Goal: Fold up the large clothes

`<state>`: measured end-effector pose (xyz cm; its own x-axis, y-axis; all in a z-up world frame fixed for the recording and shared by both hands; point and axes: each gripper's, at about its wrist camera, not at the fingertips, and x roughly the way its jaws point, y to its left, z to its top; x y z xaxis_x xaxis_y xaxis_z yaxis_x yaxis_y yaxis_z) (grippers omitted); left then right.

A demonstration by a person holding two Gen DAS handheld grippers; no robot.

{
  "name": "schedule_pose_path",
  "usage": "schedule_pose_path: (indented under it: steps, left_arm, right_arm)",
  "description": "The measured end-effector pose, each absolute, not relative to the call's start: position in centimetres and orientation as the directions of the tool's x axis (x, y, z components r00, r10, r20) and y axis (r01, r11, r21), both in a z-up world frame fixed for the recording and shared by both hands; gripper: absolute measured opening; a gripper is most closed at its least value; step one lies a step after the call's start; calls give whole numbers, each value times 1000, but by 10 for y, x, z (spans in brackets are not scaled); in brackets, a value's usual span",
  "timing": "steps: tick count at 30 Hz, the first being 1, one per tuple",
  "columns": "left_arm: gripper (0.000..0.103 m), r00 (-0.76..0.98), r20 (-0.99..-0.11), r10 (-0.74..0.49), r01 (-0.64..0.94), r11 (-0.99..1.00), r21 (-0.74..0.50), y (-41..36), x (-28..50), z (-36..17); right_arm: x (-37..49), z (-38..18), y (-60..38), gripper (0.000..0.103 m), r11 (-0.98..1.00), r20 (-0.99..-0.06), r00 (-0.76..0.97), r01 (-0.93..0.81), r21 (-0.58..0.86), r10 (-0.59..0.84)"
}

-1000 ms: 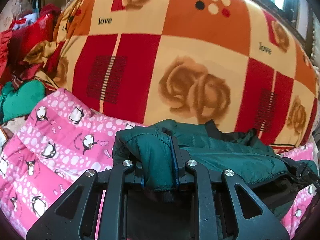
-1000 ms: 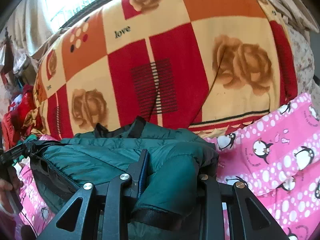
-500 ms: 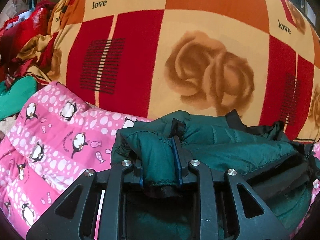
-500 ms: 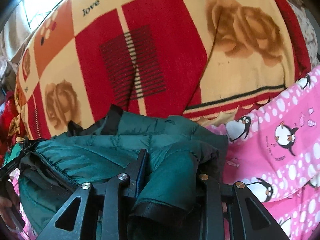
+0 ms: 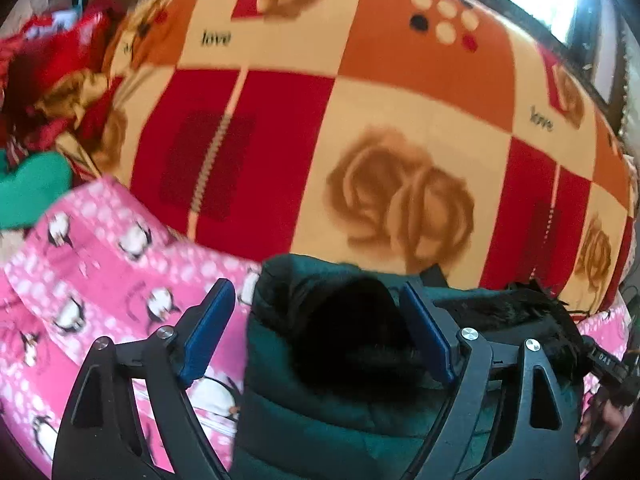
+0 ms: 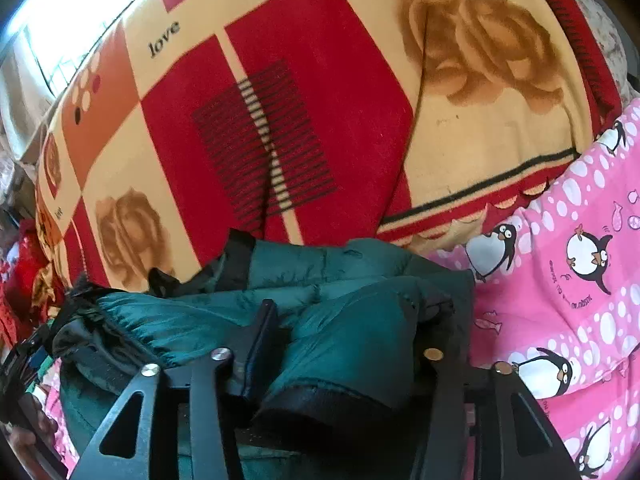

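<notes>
Green quilted jacket lies bunched at the bottom centre, on the pink penguin sheet — a fold just laid. Left gripper is opening, pads clear of the cuff between them; right gripper is opening too — sleeve still between. Next, likely: withdraw and re-grasp.

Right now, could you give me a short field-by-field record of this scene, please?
garment: dark green padded jacket, bunched up
surface under it: pink penguin-print cover
behind it: rose-patterned blanket
left gripper: jaws opening, pads clear of the cuff between them
right gripper: jaws opening, sleeve fold between them
fold: not yet tidy
</notes>
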<state>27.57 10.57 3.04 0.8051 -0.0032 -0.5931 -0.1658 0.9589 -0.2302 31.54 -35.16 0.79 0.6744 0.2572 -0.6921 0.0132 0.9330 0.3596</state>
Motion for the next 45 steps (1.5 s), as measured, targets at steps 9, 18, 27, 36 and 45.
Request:
schedule_pose_path:
  steps: [9,18,27,36,45]
  left_arm:
    - [84,790,-613,30,-142,981,-134,90,267,23]
    - [84,735,-671,93,-167,985,-46,67,299,2]
    - [89,639,-761,112,-238,969,-58,83,338,-33]
    - [95,614,-780,120,-253,966,-50,85,346,-44]
    - [95,688,-714,130,-225,973,-40,75,307,-9]
  right_arm:
    - [291,48,-353,76,930,-599,757,-32,365,262]
    - [315,33,-304,76,979,-687,698,-158,125,201]
    - [372,-19,-306,81,990,-806,575,-70,121,139]
    - [368,-13,-301,84,992,-801,586,-62,110,125]
    - [311,16,-282,84,984,-760,627,-154,94,171]
